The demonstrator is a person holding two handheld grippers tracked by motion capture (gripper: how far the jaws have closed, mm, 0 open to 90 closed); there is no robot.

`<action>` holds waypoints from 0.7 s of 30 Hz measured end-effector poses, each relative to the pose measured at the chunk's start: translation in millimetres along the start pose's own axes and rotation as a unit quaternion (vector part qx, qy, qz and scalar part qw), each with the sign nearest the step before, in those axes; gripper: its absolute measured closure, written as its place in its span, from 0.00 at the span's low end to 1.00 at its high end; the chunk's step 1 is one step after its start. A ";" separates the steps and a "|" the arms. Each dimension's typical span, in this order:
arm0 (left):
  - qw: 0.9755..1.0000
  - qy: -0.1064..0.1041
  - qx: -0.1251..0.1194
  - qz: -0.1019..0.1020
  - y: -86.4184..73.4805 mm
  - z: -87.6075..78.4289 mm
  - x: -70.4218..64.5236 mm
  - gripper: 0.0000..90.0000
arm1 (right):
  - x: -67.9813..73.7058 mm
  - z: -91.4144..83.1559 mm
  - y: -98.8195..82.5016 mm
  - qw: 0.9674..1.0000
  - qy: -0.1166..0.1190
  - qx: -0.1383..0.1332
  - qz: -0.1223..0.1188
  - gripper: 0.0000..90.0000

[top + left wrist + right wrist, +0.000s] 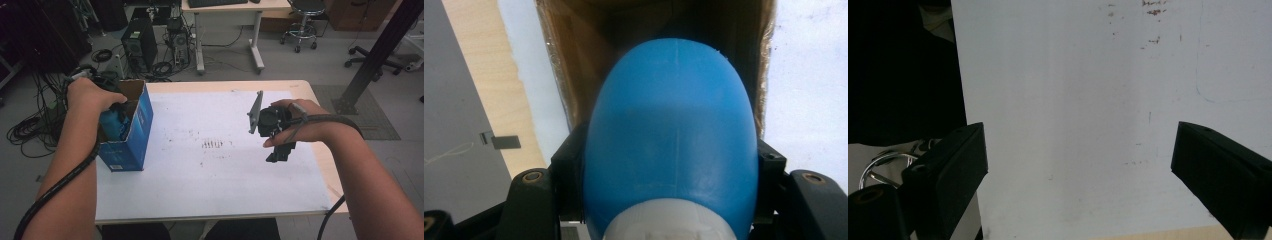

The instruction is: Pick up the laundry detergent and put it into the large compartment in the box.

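A blue bottle (671,135) with a white cap (669,222) is clamped between the black jaws of my left gripper (112,107), one jaw on each side of it. It hangs base first in the mouth of an open blue cardboard box (135,130), whose brown inside (574,50) lies right behind it. From above, the bottle (112,125) sits partly inside the box at the table's left edge. My right gripper (280,152) hovers over the white sheet at the right. Its jaws stand wide apart, and the gripper (1080,160) has nothing between them.
A white sheet (210,170) with faint marks in the middle covers most of the wooden table (305,87). Beyond the table are a computer tower (140,42), cables on the floor, a desk and a stool. A dark post (380,50) rises at the right.
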State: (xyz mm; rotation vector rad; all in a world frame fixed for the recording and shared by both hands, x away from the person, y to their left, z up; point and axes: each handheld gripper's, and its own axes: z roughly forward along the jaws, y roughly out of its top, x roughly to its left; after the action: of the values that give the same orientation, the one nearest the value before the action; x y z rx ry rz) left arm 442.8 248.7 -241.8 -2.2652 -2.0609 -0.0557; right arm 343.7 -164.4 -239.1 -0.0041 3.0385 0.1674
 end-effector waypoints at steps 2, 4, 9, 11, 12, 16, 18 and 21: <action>1.000 0.001 0.002 0.000 -0.1 3.8 0.5 0.42 | 0.0 0.7 0.1 1.000 0.001 0.001 0.000 0.09; 1.000 0.002 -0.001 -0.001 0.0 6.5 0.9 0.42 | 0.0 1.5 0.3 1.000 0.002 0.000 -0.001 0.09; 1.000 0.001 0.001 0.001 -0.1 11.8 1.7 0.42 | -0.2 2.7 1.5 1.000 0.003 0.001 -0.002 0.09; 1.000 0.000 -0.001 0.000 -0.2 13.2 2.4 0.42 | -0.2 2.8 2.0 1.000 0.003 0.002 0.000 0.09; 1.000 0.000 -0.001 -0.001 -0.3 14.3 2.3 0.42 | -0.3 3.0 2.2 1.000 0.004 0.002 -0.001 0.09; 1.000 0.000 0.001 0.001 0.1 18.2 1.7 0.42 | -0.9 4.3 3.1 1.000 0.004 0.000 -0.003 0.09; 1.000 0.000 -0.001 0.001 0.1 19.6 1.3 0.42 | -0.7 4.9 3.0 1.000 0.005 0.001 -0.001 0.09; 1.000 -0.001 0.000 0.002 0.3 22.1 0.7 0.42 | -0.8 5.5 2.8 1.000 0.005 0.000 -0.003 0.09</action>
State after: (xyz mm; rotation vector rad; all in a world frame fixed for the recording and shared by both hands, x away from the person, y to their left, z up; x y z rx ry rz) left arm 442.5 251.1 -263.8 -2.2688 -2.0580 -0.0542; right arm 345.0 -161.0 -244.1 -0.0132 3.0490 0.1669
